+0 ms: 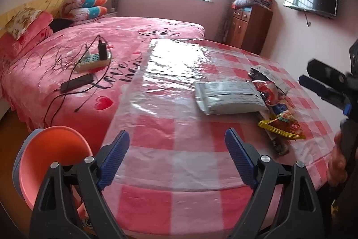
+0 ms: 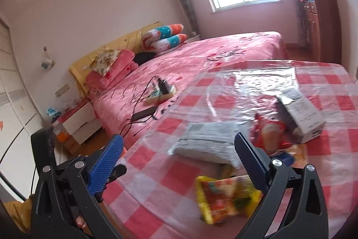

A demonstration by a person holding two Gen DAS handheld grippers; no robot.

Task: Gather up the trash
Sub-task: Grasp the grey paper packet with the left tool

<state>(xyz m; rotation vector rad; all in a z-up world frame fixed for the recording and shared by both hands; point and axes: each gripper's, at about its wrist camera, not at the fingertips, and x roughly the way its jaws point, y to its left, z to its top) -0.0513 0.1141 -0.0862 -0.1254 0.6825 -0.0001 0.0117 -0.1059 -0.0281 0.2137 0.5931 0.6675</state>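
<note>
The bed, under a pink spread, fills the far left and runs right up against the left edge of the tabletop, which wears a pink-and-white checked cloth under clear plastic. The near and middle squares of that cloth lie bare, and its near edge curves just in front of the left tongs. A pink stool stands beside that near-left corner. The trash is bunched toward the right side of the tabletop: a grey mailing bag, a small white-and-black box behind it, red snack wrappers between the two, and a yellow snack packet nearest the edge. The left tongs stand wide open and empty, well apart from the heap, which lies ahead to their right. The right tongs are likewise spread with nothing in them, the grey bag showing between their tips and the yellow packet just below.
</note>
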